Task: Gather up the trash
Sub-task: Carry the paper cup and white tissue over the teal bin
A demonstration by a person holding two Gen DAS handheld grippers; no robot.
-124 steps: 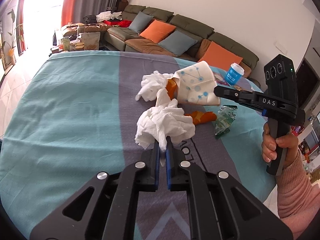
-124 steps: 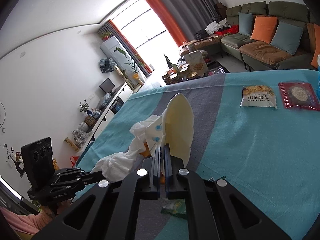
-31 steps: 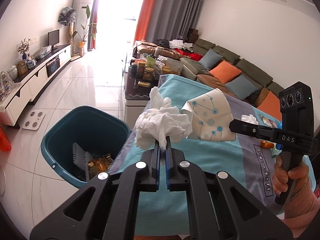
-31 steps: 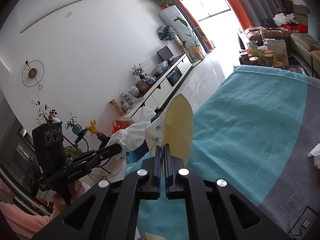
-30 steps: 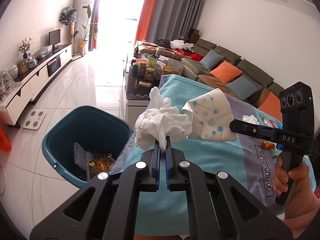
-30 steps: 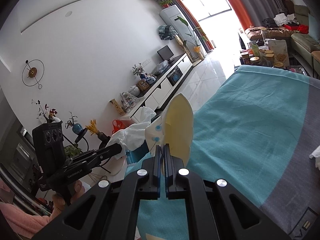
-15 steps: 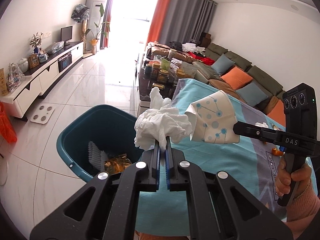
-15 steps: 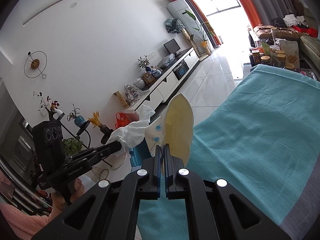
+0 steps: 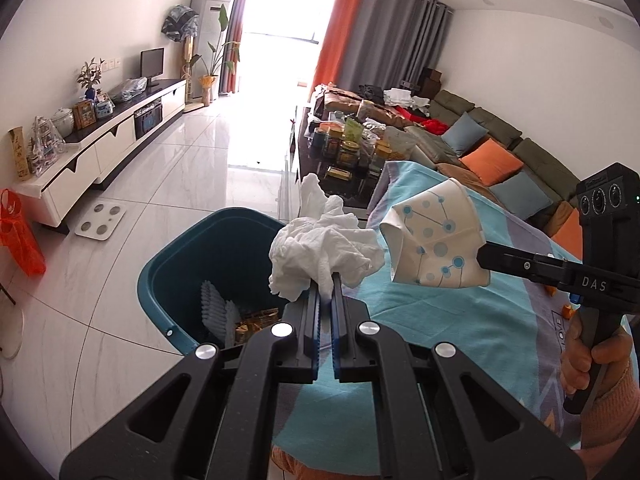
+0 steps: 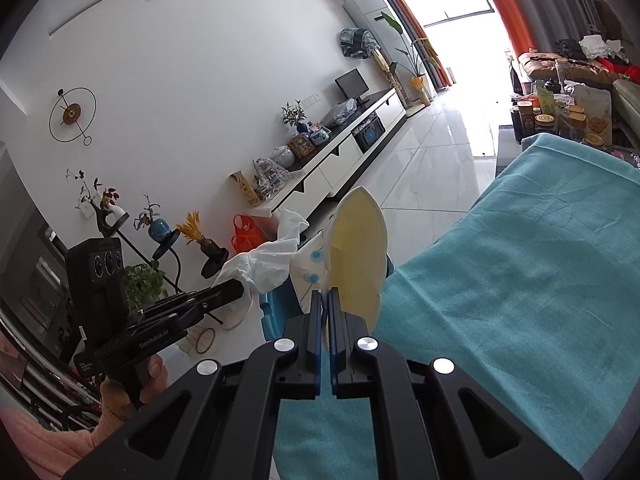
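Two grippers are in our hands, and both are clamped down to almost nothing. Our left gripper (image 9: 325,280) has its fingers pinched on a crumpled white tissue (image 9: 324,246), which bunches out above the tips and hangs in the air over the near rim of a teal bin (image 9: 160,280) standing on the tiled floor. Inside the bin we can see a white brush-like thing (image 9: 216,312) and a shiny gold wrapper (image 9: 256,318).

Our right gripper (image 10: 325,300) has its fingers closed just as tightly on a flattened paper cup (image 10: 356,256) — white with blue dots outside, pale yellow inside — nipped at its lower edge. From the left wrist view the cup (image 9: 436,240) sits just to the right of the tissue, close beside it but apart, held above the edge of the table with its teal cloth (image 9: 460,320). A little more litter lies further back on that cloth — too small to tell what it is.
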